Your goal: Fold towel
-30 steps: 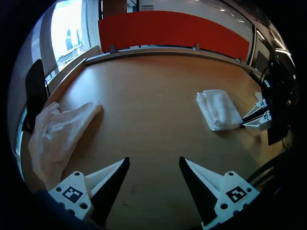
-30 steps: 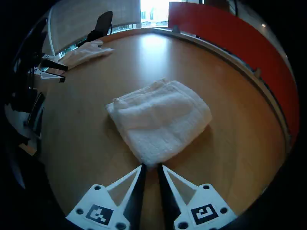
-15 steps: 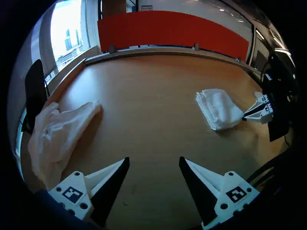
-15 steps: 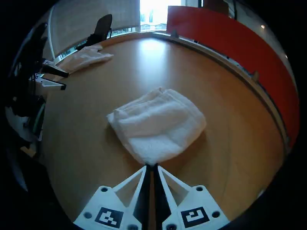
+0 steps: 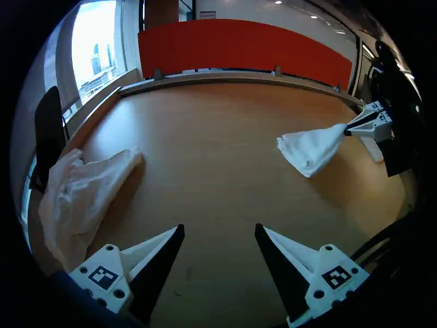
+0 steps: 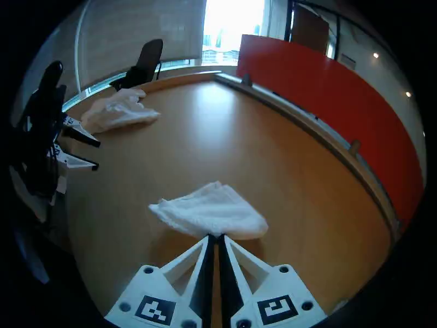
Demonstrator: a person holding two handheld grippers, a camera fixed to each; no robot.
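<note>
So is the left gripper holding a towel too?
No, the left gripper is wide open above the table, with nothing held in it.

I see daylight pouring from the blown-out window and glaring along the worktop's far edge, soft shadows under things, sharp centres, and strong fisheye bending toward each view's dim rim.

Wooden table, crumpled towel on it
</note>
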